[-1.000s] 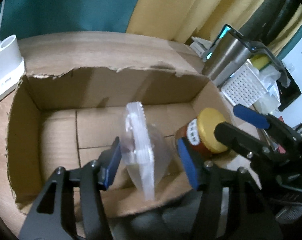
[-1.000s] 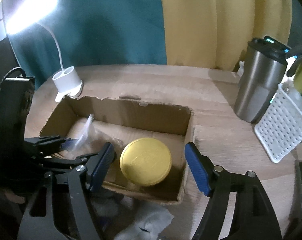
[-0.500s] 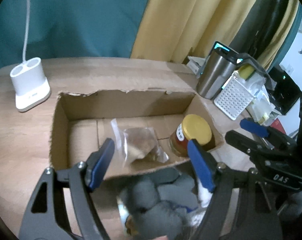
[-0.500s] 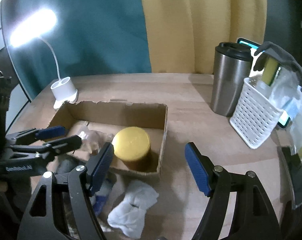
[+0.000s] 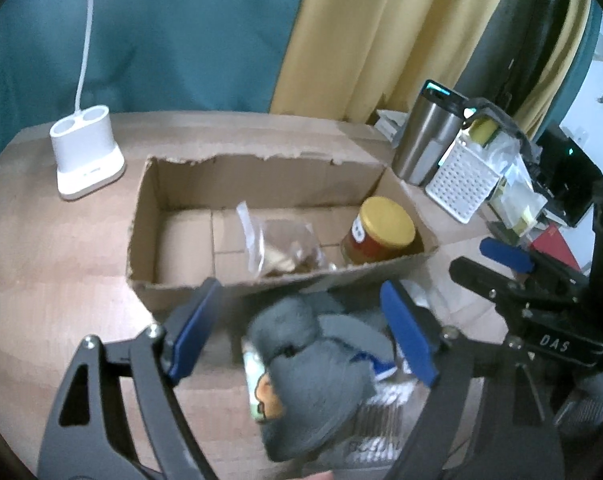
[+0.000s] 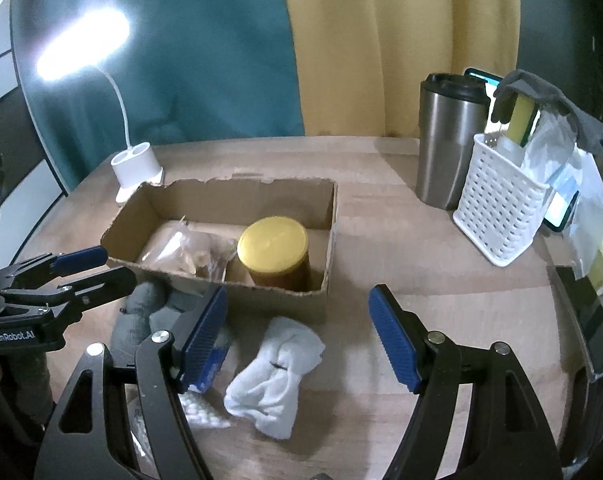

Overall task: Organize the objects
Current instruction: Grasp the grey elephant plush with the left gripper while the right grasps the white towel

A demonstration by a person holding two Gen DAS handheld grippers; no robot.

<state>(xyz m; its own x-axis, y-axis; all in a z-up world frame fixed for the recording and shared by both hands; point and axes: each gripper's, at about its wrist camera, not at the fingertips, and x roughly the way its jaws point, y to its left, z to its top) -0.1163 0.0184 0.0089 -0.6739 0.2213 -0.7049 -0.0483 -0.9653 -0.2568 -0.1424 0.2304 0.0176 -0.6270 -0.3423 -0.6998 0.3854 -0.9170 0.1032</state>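
**Jar and snack bag in the box, both grippers spread and empty**

On the wooden table (image 6: 381, 168), an open cardboard box (image 5: 261, 176) with torn upper edges. Inside, at its right end, a jar (image 5: 379, 230) standing upright, yellow lid on top, reddish-brown contents behind a label. Beside the jar, toward the middle of the box, a clear plastic bag (image 5: 279, 240) of brownish pieces lying on the floor of the box. Left part of the box floor showing bare cardboard.

Just outside the near wall of the box, a loose heap on the table: a grey plush toy (image 5: 309, 364) with a dark eye, lying over printed packets too blurred to read; from the right wrist view, a crumpled white sock (image 6: 273, 372) beside it.

Left gripper (image 5: 301, 336) hovering above the plush toy, blue pads wide apart, nothing between them. Right gripper (image 6: 297, 332) likewise spread wide, holding nothing, poised over the table near the sock and the box's near right corner.

Beyond the box to the left, a white lamp base (image 5: 87, 152) with two round wells, its thin neck rising to a glowing head. To the right, a steel travel mug (image 6: 447, 140) with a dark lid, upright, close beside a white perforated basket (image 6: 497, 216). In the basket, a yellow sponge (image 6: 521, 118) standing on end, clear plastic wrapping, and a dark grey cloth draped over the top.
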